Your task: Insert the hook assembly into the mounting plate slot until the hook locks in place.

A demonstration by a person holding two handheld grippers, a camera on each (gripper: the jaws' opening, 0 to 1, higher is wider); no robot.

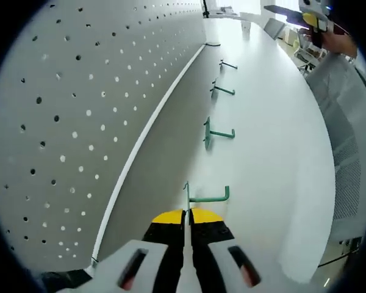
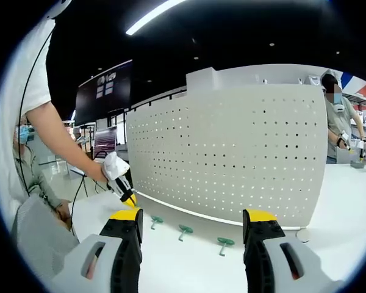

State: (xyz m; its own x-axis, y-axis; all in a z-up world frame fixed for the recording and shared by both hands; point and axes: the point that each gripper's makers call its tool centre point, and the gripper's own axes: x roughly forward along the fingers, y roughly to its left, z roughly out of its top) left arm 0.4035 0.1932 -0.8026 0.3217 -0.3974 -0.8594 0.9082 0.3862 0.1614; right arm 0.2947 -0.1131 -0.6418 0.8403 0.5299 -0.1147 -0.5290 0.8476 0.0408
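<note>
While the left gripper [image 1: 187, 227] has its yellow-tipped jaws pressed together on the flat base plate of the nearest green hook [image 1: 202, 196], the hook's long axis runs sideways across the left gripper view, with the rod going to the right and its tip turned up. The white pegboard [image 1: 79, 122] lies on the left side of that view, just beside the held hook and apart from it by a strip of the white table [image 1: 274, 122], so I judge that the coming move must carry the hook's base toward the holes on that side. The left gripper is clearly the nearer one to the board. Three more green hooks [image 1: 215, 133] lie in a row along the foot of the board, further ahead. From the right gripper view, the right gripper [image 2: 192, 229] has its jaws wide apart and holds nothing; it looks at the pegboard [image 2: 232, 159] from the front, well apart. This view gives what the other cannot: the board stands upright, and the person's hand brings the left gripper [image 2: 127, 196] low at its left corner, with hooks [image 2: 185, 231] on the table before it.
</note>
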